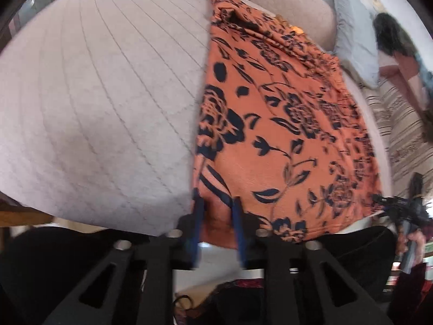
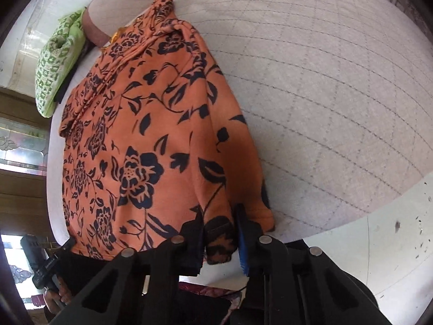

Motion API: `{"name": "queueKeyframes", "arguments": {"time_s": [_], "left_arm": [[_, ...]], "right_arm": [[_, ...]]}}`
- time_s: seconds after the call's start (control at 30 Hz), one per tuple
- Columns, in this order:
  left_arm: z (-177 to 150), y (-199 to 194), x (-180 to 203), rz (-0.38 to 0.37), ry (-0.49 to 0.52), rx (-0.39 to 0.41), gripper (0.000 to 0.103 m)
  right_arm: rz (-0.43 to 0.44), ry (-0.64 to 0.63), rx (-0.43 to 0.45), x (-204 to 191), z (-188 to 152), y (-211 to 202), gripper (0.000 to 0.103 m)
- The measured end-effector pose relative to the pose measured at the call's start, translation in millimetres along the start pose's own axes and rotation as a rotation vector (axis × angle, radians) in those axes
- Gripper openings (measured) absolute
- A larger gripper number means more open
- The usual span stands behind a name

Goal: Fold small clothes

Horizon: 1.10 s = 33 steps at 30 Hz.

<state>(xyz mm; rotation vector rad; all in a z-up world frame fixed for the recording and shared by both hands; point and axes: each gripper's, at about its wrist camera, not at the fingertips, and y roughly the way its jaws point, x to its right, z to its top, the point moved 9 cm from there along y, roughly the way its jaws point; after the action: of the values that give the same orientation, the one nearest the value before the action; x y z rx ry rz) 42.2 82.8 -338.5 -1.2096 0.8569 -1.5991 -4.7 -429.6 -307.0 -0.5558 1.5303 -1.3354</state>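
An orange garment with a black flower print [image 1: 273,124] lies spread on a pale quilted bed [image 1: 94,94]. My left gripper [image 1: 216,203] is at its near left corner, and the cloth runs between the blue fingers [image 1: 199,211], which stand a little apart. In the right wrist view the same garment [image 2: 151,140] fills the middle. My right gripper [image 2: 219,216] holds its near right corner, with cloth bunched between the fingers [image 2: 240,224]. The right gripper also shows in the left wrist view [image 1: 400,208], and the left gripper in the right wrist view [image 2: 46,265].
A grey pillow [image 1: 351,32] and a striped blanket [image 1: 400,124] lie at the bed's right side. A green patterned pillow [image 2: 56,59] sits at the far left. The quilted bed surface [image 2: 338,81] spreads right of the garment. Pale floor [image 2: 392,243] lies beyond the bed edge.
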Motion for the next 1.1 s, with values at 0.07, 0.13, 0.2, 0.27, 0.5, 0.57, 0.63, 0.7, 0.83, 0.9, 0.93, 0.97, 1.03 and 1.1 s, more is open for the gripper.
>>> {"name": "queueKeyframes", "arguments": {"time_s": [0.07, 0.13, 0.2, 0.27, 0.5, 0.57, 0.63, 0.7, 0.83, 0.9, 0.93, 0.97, 1.03, 1.1], "left_arm": [[2.9, -2.1, -4.2, 0.066, -0.005, 0.018, 0.085], [3.4, 1.3, 0.5, 0.068, 0.02, 0.019, 0.086], [-0.2, 10.7, 3.0, 0.056, 0.026, -0.02, 0.086], [-2.9, 15.4, 1.6, 0.039, 0.007, -0.027, 0.074], [-2.0, 10.6, -12.0, 0.03, -0.007, -0.013, 0.033], [-2.6, 10.9, -11.9, 0.032, -0.002, -0.018, 0.034], [-2.3, 12.9, -5.2, 0.019, 0.021, -0.027, 0.056], [-2.8, 15.1, 3.3, 0.0, 0.042, -0.04, 0.079], [-5.8, 23.1, 12.2, 0.071, 0.124, -0.046, 0.081], [-4.5, 21.9, 9.9, 0.071, 0.112, -0.032, 0.076], [-4.0, 21.3, 7.1, 0.078, 0.107, -0.03, 0.066], [-4.0, 19.3, 1.6, 0.087, 0.099, -0.029, 0.06], [-1.3, 16.5, -7.1, 0.069, 0.054, -0.023, 0.041], [0.1, 15.0, -16.4, 0.025, 0.0, -0.016, 0.03]], "right_arm": [[0.004, 0.012, -0.001, 4.1, 0.3, -0.5, 0.021], [0.022, 0.048, -0.02, 6.7, 0.1, 1.6, 0.022], [0.001, 0.056, -0.032, 6.7, -3.2, 3.7, 0.023], [-0.048, 0.028, -0.034, 6.5, -1.4, 1.8, 0.023], [-0.147, -0.04, 0.095, 7.2, 17.6, -33.5, 0.023], [-0.156, -0.036, 0.098, 11.4, 21.7, -35.7, 0.023], [-0.13, -0.016, 0.089, 15.9, 24.1, -35.7, 0.023], [-0.103, 0.004, 0.082, 19.8, 22.4, -33.8, 0.023], [-0.097, 0.016, 0.059, 21.3, 21.2, -13.4, 0.029], [-0.108, 0.017, 0.045, 23.2, 23.6, -2.7, 0.035], [-0.104, 0.017, 0.032, 24.8, 23.1, 0.5, 0.043], [-0.082, 0.011, 0.027, 22.5, 23.2, 2.1, 0.054], [-0.079, -0.018, 0.019, 18.6, 23.0, 2.7, 0.058], [-0.062, -0.04, 0.022, 15.1, 21.8, 2.6, 0.058]]}}
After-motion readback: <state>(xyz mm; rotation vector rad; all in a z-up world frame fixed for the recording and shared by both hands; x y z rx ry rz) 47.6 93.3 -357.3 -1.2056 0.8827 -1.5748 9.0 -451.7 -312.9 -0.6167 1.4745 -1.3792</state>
